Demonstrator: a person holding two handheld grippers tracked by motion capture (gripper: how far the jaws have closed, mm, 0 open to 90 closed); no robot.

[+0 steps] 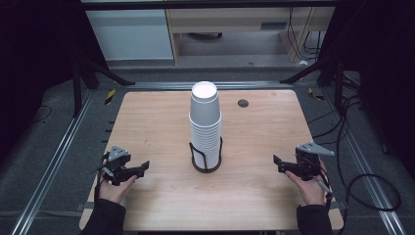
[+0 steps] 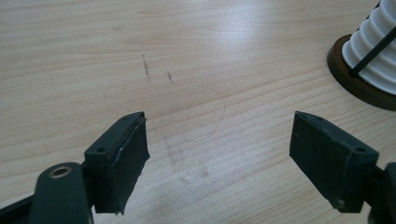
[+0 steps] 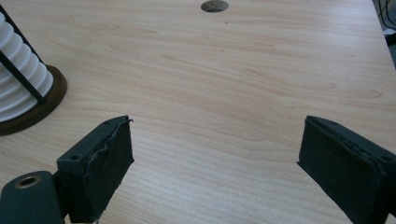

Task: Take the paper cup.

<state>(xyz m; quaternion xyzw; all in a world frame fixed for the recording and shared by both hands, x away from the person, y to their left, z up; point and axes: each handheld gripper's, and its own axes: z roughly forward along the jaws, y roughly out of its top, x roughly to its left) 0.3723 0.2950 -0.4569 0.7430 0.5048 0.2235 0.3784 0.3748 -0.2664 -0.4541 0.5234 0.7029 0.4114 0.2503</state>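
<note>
Cup stack point(image 1: 205, 122) sits mid-table, white paper cups nested upside down in a tall column, standing upright in a dark round holder point(image 1: 205, 164) with thin black uprights around the lowest cups; I see nothing touching it; left gripper point(image 1: 142, 168) is at the near left of the wooden table point(image 1: 147, 127), held in a hand point(image 1: 116, 188) coming in from the bottom edge, jaws pointing right toward the holder but well apart from it; right gripper point(image 1: 277, 163) mirrors it at the near right, in the other hand point(image 1: 309, 188), jaws pointing left, also well apart from the stack; left gripper view: jaws spread wide, bare wood between them, faint scuffs and a curved pencil-like mark point(image 2: 215, 116) on the surface, holder base and ribbed cup rims at the top right corner; right gripper view: jaws likewise spread wide with nothing between them, holder and cups at the left edge, round cable grommet point(image 3: 215, 5) at the top; both sets of tongs empty, hovering low over the tabletop
</note>
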